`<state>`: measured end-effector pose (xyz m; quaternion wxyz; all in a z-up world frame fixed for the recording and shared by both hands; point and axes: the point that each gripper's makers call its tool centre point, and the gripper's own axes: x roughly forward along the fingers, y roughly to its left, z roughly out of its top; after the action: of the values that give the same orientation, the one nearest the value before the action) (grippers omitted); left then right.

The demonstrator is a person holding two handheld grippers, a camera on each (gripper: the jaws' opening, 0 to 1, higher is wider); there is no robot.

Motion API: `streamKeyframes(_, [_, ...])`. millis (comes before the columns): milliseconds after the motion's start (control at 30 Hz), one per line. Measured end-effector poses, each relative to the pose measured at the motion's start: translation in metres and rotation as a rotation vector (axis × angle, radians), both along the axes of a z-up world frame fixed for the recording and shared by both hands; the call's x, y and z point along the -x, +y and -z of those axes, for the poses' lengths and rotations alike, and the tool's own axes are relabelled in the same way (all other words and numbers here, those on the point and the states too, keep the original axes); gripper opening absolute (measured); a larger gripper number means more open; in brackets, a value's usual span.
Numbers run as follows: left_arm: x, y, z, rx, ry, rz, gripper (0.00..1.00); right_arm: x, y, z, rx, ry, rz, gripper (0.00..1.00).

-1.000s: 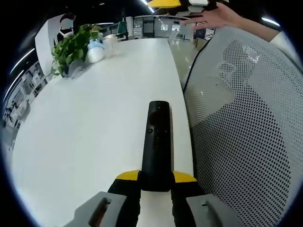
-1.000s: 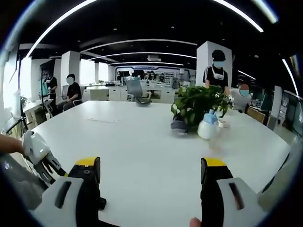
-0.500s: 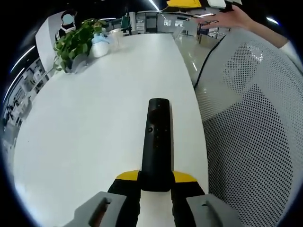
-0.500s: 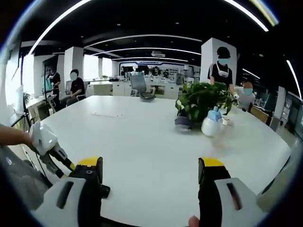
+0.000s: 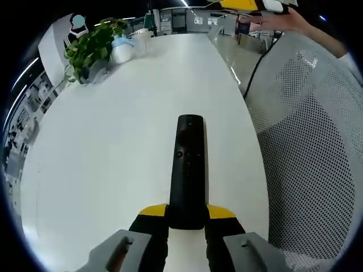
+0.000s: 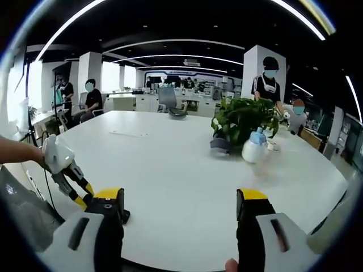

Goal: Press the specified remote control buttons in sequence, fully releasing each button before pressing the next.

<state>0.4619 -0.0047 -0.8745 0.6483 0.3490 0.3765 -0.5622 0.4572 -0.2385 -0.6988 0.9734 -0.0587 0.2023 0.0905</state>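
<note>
The remote [image 5: 188,170] is a slim black bar clamped at its near end between the jaws of the left tool [image 5: 188,218], pointing straight out along them over the white table [image 5: 102,158]. Its button face is turned up toward the camera, with a small round button about midway along it; no brand, label or lettering can be read there. Held this way, it seems meant to stay steady and face-up so the other tool can come down on the buttons. The right tool [image 6: 180,211] stands wide with nothing between its yellow-tipped jaws, held level above the near edge of the table [image 6: 170,170]. In the right gripper view the left tool [image 6: 71,184] comes in at the lower left, held by a person's hand, with the dark end of the remote [image 6: 123,215] just beside the right tool's own left jaw. The right tool touches nothing yet, so by my judgement no press is under way and it has to be brought over the button face first. Farther off on the table stand a leafy plant [image 6: 244,122] and a white bottle [image 6: 252,150] beside it, well apart from the remote. A mesh chair back [image 5: 306,158] rises along the table's edge in the left gripper view. People stand and sit in the office beyond.
</note>
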Motion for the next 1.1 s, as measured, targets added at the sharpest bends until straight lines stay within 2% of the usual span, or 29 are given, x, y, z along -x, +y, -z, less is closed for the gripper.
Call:
streamKeyframes(233, [-0.013,0.002,-0.001,-0.037,-0.045,0.032,0.23,0.0,-0.001,0.001,0.003,0.004,0.002,0.84])
streamKeyframes(567, [-0.033,0.007,-0.001,-0.047,-0.044,0.019,0.23,0.0,-0.001,0.002,0.005,0.009,0.005,0.83])
streamKeyframes(667, [-0.043,0.01,0.0,-0.07,-0.065,0.016,0.23,0.0,-0.001,0.003,0.008,0.014,0.003,0.83])
streamKeyframes(733, [-0.048,0.013,-0.002,-0.099,-0.099,0.043,0.23,0.0,-0.002,0.003,0.011,0.014,0.004,0.83])
streamKeyframes(1033, [-0.062,0.009,-0.001,-0.091,-0.082,0.032,0.23,0.0,-0.005,0.004,0.016,0.017,0.015,0.81])
streamKeyframes(1100, [-0.065,0.008,-0.001,-0.084,-0.078,0.027,0.23,0.0,-0.007,0.004,-0.004,0.019,0.026,0.8])
